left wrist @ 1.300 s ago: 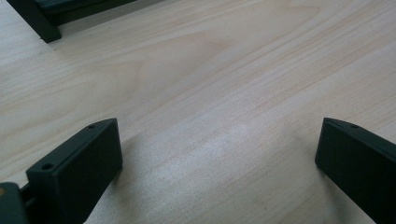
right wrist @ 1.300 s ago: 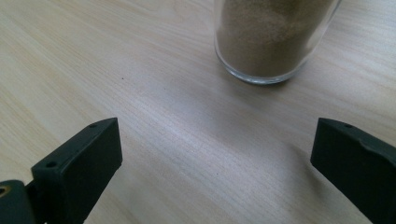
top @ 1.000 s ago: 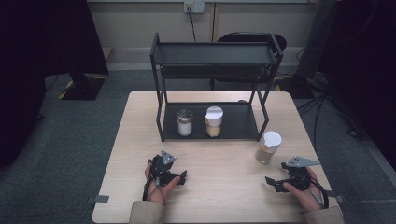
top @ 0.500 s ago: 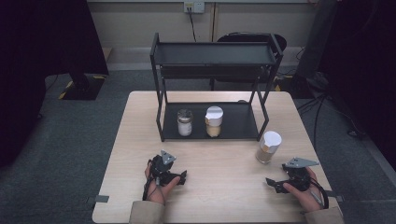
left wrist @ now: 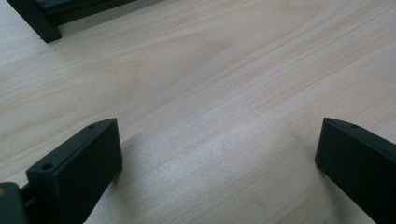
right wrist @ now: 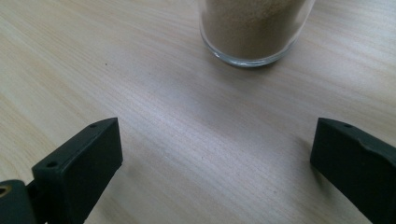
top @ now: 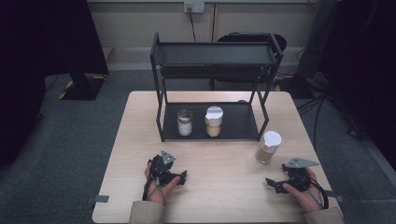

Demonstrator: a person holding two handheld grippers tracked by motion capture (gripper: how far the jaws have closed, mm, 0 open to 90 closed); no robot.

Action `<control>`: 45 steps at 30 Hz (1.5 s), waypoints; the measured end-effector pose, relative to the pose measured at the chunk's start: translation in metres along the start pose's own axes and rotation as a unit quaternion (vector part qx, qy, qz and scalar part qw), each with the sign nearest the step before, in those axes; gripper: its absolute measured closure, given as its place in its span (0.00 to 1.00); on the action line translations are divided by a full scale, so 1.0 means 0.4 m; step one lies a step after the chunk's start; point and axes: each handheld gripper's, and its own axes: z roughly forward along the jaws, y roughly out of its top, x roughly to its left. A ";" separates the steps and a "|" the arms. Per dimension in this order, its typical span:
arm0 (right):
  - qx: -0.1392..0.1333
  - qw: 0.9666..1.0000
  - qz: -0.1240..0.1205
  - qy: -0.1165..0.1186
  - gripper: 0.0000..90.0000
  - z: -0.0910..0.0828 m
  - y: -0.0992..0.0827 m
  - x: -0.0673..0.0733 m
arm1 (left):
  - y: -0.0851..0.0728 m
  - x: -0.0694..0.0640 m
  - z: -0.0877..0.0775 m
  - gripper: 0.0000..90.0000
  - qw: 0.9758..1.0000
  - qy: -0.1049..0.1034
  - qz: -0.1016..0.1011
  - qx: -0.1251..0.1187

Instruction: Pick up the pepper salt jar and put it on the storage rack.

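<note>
Two jars, one with a dark lid and one with a white lid, are already set side by side on the lower shelf of the black rack, while a third white-lidded jar is left standing upright on the tabletop just outside the rack's right post. The right gripper is held near that jar with jaws spread wide and nothing between them, so the grasp is judged not yet begun. The left gripper is rested low over bare wood, likewise spread and empty.

Place: a lab or office room set up for recording.
Floor: grey carpet, with yellow-black tape marks.
Wall: power socket with a cable, far beyond the left gripper.
Furniture: plain wooden bench, black office chair behind it.
Extras: dark equipment stand.
</note>
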 end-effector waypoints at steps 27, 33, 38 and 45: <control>-0.033 0.999 -0.003 -0.012 0.01 -0.013 0.060 -0.007 | 0.000 0.000 0.000 0.00 1.000 0.000 0.000 0.000; -0.046 0.999 0.000 -0.014 0.01 -0.004 0.083 -0.014 | 0.000 0.000 0.000 0.00 1.000 0.000 0.000 0.000; -0.050 0.999 0.001 -0.012 0.02 0.007 0.101 -0.018 | 0.000 0.000 0.000 0.00 1.000 0.000 0.000 0.000; -0.050 0.999 -0.002 -0.016 0.04 0.025 0.119 -0.019 | 0.000 0.000 0.000 0.00 1.000 0.000 0.000 0.000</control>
